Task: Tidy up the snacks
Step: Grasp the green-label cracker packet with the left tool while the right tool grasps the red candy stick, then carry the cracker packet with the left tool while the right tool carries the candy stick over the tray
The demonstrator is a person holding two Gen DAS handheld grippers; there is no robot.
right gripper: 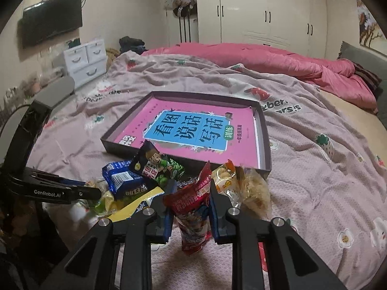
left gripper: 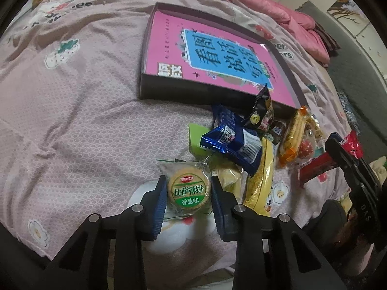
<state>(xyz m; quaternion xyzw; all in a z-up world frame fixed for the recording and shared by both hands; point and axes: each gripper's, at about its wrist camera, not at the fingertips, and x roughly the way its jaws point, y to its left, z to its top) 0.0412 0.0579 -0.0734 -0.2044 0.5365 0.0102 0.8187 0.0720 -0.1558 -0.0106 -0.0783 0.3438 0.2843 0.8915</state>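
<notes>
A heap of wrapped snacks (left gripper: pixel 244 145) lies on the bed at the 6 o'clock edge of a shallow box (right gripper: pixel 264 130) holding a pink book (right gripper: pixel 193 130).

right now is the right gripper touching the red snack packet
Touching. The right wrist view shows the right gripper with both blue pads pressed against the sides of the red snack packet, which stands pinched between them with no visible gap.

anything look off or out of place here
Yes: the box meant for snacks holds only a pink book, while the snacks lie heaped on the bedsheet outside its near wall, the black packet propped against it.
</notes>
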